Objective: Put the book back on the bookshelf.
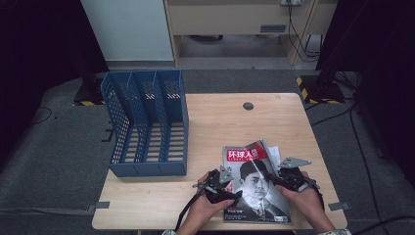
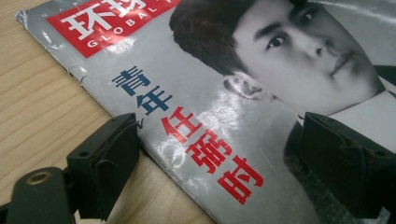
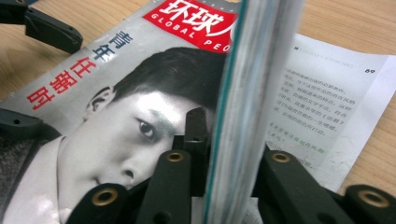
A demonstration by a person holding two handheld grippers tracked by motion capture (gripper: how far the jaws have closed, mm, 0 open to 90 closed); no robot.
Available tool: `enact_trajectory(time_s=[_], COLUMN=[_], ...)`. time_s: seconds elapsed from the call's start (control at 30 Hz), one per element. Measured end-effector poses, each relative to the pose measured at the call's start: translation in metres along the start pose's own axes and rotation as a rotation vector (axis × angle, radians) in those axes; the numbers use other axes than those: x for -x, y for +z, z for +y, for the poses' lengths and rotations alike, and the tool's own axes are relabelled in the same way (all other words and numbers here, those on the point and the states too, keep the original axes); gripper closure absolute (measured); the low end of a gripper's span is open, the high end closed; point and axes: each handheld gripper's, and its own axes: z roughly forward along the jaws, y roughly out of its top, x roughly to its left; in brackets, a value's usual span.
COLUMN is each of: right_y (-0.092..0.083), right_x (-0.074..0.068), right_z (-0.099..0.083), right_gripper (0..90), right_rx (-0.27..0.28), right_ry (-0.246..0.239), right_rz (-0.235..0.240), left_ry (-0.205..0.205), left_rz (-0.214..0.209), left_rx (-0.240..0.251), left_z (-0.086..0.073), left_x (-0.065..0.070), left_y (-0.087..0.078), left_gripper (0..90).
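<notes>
At the left of the table [image 1: 161, 188] stands a blue file rack [image 1: 145, 122] with three upright slots, well apart from the work. Right of it, near the front edge, lies a magazine [image 1: 254, 183] with a grey portrait cover and a red title block. The left gripper [image 1: 219, 183] sits at the magazine's left edge with its jaws spread wide and gripping nothing: in the left gripper view one jaw lies on the bare wood beside the cover and the other over the cover itself. Further right, the right gripper [image 1: 274, 180] has its jaws closed on the magazine's right edge; in the right gripper view the bundle of pages [image 3: 247, 107] rises between the two jaws, while a loose printed page [image 3: 327, 102] lies flat on the wood beyond.

The main risk looks to be a partial grip: the right jaws seem to hold most of the pages but not the bottom one, so a lift could leave it behind or tear it. The glossy cover may also slide through the grip, and the limp spine could sag if the left jaws do not close to support it.

The table is pale wood with a round cable hole [image 1: 248, 105]. It stands on grey carpet [image 1: 58, 147], with a light cabinet [image 1: 230, 19], black stands and trailing cables behind.
</notes>
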Motion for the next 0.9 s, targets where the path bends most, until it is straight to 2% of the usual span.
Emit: enact_trajectory(time_s=[0.07, 0.2, 0.27, 0.4, 0.63, 0.67, 0.83, 0.9], right_y=[-0.001, -0.003, -0.003, -0.009, -0.018, -0.023, -0.032, -0.033], right_x=[0.000, -0.001, -0.001, -0.003, -0.006, -0.007, -0.007, -0.006], right_z=[0.001, 0.002, 0.002, 0.005, 0.008, 0.009, 0.009, 0.009], right_gripper=[82.1, 84.6, 85.5, 87.8, 87.9, 88.0, 88.0, 87.9], right_rx=[0.010, 0.028, 0.034, 0.080, 0.150, 0.178, 0.238, 0.252], right_ry=[0.011, -0.004, -0.005, -0.032, -0.055, -0.062, -0.042, -0.030], right_rz=[0.005, 0.006, 0.007, 0.015, 0.044, 0.052, 0.078, 0.087], left_ry=[-0.002, -0.018, -0.020, -0.031, -0.042, -0.044, -0.077, -0.066], left_rz=[0.000, -0.017, -0.010, 0.002, -0.004, -0.005, -0.048, -0.071], left_rx=[0.000, 0.006, 0.006, 0.009, 0.010, 0.007, 0.024, 0.024], left_z=[0.001, 0.000, 0.000, -0.001, -0.001, -0.001, -0.001, 0.000], left_x=[0.000, -0.003, -0.004, -0.009, -0.009, -0.010, -0.013, -0.012], left_y=[0.001, 0.000, 0.000, -0.002, -0.001, -0.001, -0.002, -0.001], left_gripper=[10.3, 7.9, 7.4, 6.3, 6.3, 6.0, 5.0, 5.1])
